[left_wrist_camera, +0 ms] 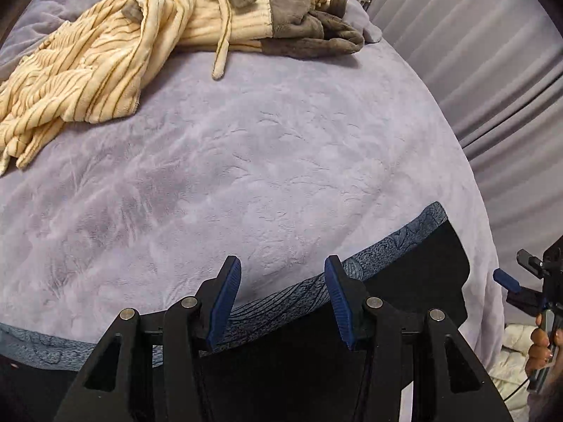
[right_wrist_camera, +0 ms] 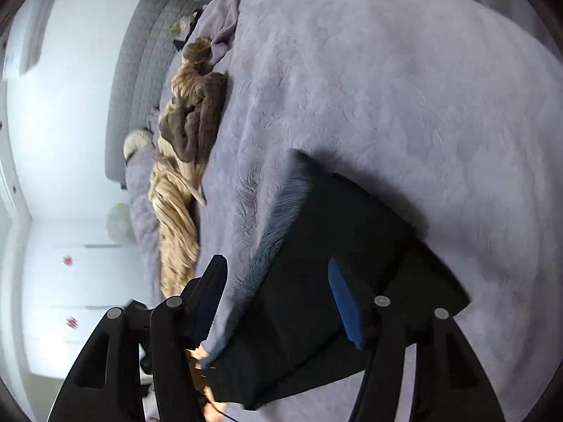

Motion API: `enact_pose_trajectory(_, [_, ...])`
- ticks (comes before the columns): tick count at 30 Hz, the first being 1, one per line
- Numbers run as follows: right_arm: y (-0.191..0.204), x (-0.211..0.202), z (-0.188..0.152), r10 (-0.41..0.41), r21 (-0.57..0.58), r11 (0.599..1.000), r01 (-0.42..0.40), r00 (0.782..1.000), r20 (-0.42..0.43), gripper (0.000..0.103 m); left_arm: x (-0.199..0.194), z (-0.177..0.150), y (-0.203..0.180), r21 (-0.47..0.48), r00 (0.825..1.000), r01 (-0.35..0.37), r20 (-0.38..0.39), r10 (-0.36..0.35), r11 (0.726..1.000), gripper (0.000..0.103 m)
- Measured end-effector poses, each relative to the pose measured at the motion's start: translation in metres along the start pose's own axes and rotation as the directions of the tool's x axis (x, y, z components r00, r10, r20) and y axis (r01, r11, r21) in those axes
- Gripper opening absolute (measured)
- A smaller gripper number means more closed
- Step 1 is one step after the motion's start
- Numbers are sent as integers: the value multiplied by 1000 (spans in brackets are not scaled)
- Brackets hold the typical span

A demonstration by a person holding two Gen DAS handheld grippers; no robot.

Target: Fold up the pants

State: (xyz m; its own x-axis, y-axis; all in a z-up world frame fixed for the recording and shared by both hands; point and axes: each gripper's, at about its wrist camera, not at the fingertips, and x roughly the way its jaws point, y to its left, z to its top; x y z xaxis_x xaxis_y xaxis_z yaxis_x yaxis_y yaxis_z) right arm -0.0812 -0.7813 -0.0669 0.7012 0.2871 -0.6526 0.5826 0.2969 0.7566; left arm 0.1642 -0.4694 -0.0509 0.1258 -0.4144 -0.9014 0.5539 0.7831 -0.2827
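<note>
The black pants (left_wrist_camera: 422, 281) lie folded flat on the lavender bedspread (left_wrist_camera: 246, 158), near its front right edge. A blue-grey patterned band (left_wrist_camera: 383, 249) runs along their far side. My left gripper (left_wrist_camera: 281, 274) hovers open over that band, with nothing pinched between its blue pads (left_wrist_camera: 225, 299). At the far right edge of this view, the right gripper (left_wrist_camera: 506, 281) is seen in a person's hand (left_wrist_camera: 540, 346). In the right wrist view the pants (right_wrist_camera: 334, 232) lie under my right gripper (right_wrist_camera: 278, 274), which stands open above the cloth.
A cream striped plush garment with grey trim (left_wrist_camera: 105, 70) is heaped at the back left of the bed, also visible as a bundle (right_wrist_camera: 183, 176). Grey curtains (left_wrist_camera: 492, 70) hang on the right. A padded headboard (right_wrist_camera: 140, 88) and white cupboards (right_wrist_camera: 70, 281) stand beyond.
</note>
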Motion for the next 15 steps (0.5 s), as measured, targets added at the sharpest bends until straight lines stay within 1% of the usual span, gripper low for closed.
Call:
enact_pose_trajectory(1, [9,3,-2,-6,-45,999,5,1000,-17,64,-6,-10,3,21,1000,-18,-3,18,1000,50])
enact_pose_trajectory(3, [13,8,-17,0,-79,997,-6,998,-70,60,-16,-37,14,56,997,-65,-33,67,996,50])
enact_pose_trajectory(5, [5,23,-49,-6,-72,997,-4,990,-142,54,-26,-69,37,63,990,-117,-72,121,991,50])
enact_pose_trajectory(6, [-2,38,-68,3,-50,999,-13,981,-194,50,-29,-85,49,57,984,-143,-95,148,988,50])
enact_pose_trajectory(8, [-17,60,-100,11,-21,1000,-17,963,-271,47,-31,-114,76,11,973,-185,-142,185,983,50])
enact_pose_trajectory(11, [-22,100,-138,38,8,999,-38,938,-343,47,-34,-146,113,-94,959,-221,-200,199,971,50])
enact_pose_trajectory(12, [-21,110,-147,42,1,999,-44,935,-353,47,-34,-154,124,-119,954,-238,-214,209,964,50])
enact_pose_trajectory(14, [-19,125,-159,52,-1,998,-56,936,-348,47,-33,-167,142,-144,949,-251,-233,214,957,50])
enact_pose_trajectory(15, [-19,131,-160,50,8,999,-50,938,-342,43,-32,-172,147,-140,944,-264,-240,226,954,50])
